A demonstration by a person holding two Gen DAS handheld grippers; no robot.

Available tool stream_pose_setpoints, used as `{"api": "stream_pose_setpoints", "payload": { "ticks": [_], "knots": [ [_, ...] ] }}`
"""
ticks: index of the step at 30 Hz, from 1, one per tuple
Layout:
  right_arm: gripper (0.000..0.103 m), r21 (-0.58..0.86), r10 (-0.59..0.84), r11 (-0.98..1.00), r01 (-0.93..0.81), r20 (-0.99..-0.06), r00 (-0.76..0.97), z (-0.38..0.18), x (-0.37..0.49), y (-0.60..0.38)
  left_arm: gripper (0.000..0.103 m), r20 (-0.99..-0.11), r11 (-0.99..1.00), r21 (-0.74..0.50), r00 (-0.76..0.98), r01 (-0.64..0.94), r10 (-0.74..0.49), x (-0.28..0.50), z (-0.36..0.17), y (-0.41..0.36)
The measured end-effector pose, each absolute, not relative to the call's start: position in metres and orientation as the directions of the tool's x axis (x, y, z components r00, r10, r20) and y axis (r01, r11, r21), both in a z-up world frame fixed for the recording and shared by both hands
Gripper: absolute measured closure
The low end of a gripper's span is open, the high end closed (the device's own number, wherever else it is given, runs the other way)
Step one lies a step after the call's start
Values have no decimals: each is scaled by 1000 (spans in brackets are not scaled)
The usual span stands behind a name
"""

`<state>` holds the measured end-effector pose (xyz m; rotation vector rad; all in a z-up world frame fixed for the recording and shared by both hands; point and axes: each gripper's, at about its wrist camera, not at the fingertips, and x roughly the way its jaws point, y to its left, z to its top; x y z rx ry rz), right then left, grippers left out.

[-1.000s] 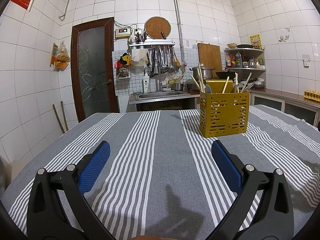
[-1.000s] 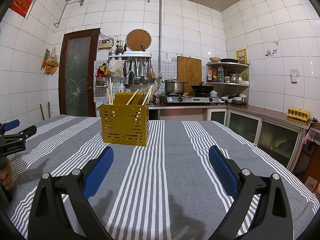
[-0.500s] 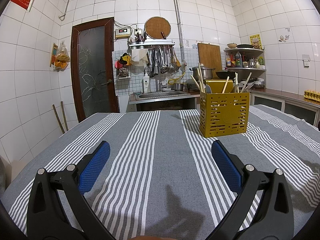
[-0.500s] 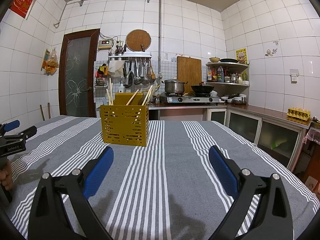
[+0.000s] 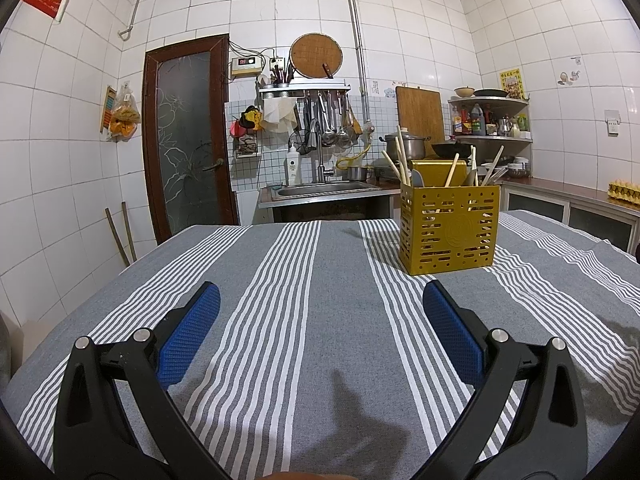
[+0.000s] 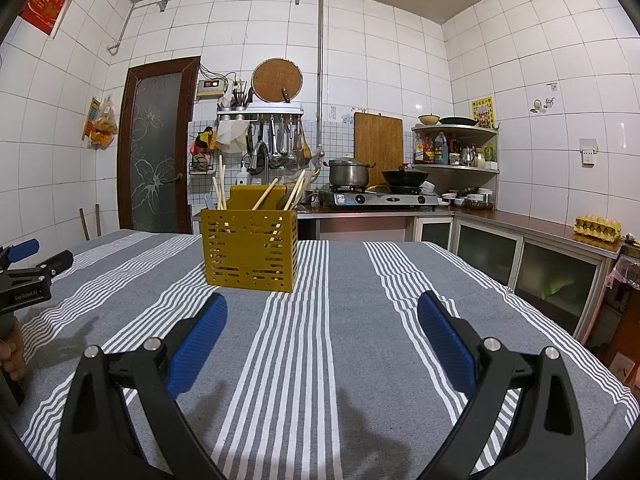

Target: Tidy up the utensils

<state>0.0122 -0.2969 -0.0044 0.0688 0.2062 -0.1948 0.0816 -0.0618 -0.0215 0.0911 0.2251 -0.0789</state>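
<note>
A yellow perforated utensil holder (image 5: 450,229) stands upright on the grey striped tablecloth (image 5: 320,288), ahead and to the right in the left wrist view. It also shows in the right wrist view (image 6: 250,250), ahead and slightly left. Several wooden chopsticks (image 6: 264,194) and a spoon stick up out of it. My left gripper (image 5: 321,296) is open and empty above the cloth. My right gripper (image 6: 322,304) is open and empty too. The left gripper also shows at the left edge of the right wrist view (image 6: 24,268).
Behind the table are a sink counter (image 5: 328,192), a stove with a pot (image 6: 348,172) and a wok (image 6: 404,178), a brown door (image 5: 188,136) and a counter with an egg tray (image 6: 598,228) on the right.
</note>
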Motion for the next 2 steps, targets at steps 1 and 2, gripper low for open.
{"api": "stream_pose_setpoints", "payload": {
  "ticks": [1, 2],
  "knots": [
    [9, 48, -185, 979, 199, -210, 960, -5, 12, -297, 5, -227, 993, 82, 972, 88, -68, 82, -21, -62],
    [9, 47, -185, 979, 199, -210, 960, -5, 12, -297, 5, -227, 993, 82, 972, 88, -68, 82, -21, -62]
  ]
}}
